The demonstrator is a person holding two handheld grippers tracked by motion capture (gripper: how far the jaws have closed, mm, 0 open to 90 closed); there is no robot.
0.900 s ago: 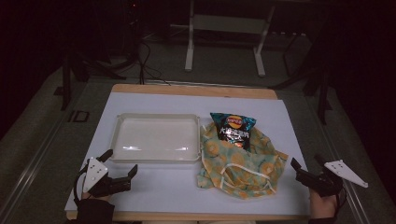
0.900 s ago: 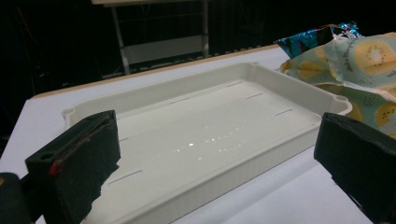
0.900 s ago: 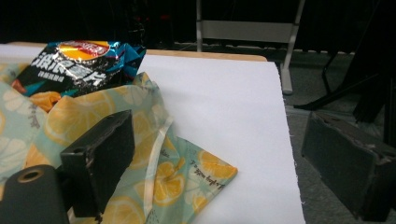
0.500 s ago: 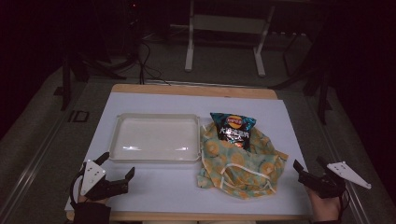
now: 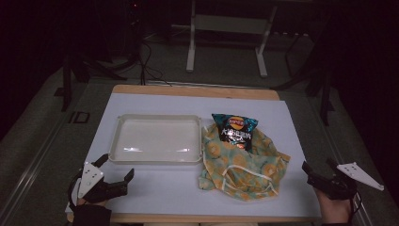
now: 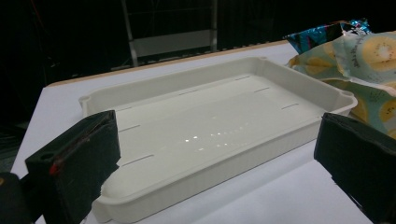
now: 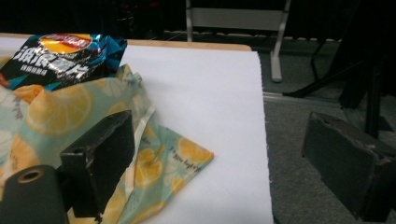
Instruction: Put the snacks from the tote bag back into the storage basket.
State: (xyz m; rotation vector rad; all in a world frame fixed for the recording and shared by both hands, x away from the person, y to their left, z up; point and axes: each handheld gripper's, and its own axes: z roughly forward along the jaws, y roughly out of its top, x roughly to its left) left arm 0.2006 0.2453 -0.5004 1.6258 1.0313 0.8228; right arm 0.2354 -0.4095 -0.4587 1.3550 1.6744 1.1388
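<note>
- The left hand-held gripper (image 5: 115,170) hovers over the near left corner of the white-covered desk (image 5: 291,122), its jaws spread with nothing between them.
- In the left gripper view its two black jaws frame the shallow cream plastic rectangular tray (image 6: 219,126), which lies just ahead of them, apart from both.
- The tray (image 5: 155,140) sits flat on the left half of the desk and holds nothing.
- The right hand-held gripper (image 5: 320,170) is at the near right edge of the desk, jaws spread wide and holding nothing.
- In the right gripper view one jaw stands before the edge of the green cloth bag printed with yellow lemon slices (image 7: 65,116), the other over the floor beyond the desk edge; whether the jaw touches the cloth cannot be told.
- The cloth bag (image 5: 244,165) lies crumpled on the desk just right of the tray, its edge touching the tray's right rim.
- A blue and black crisp packet with a red and yellow logo (image 5: 234,128) rests on the far part of the bag, tilted.
</note>
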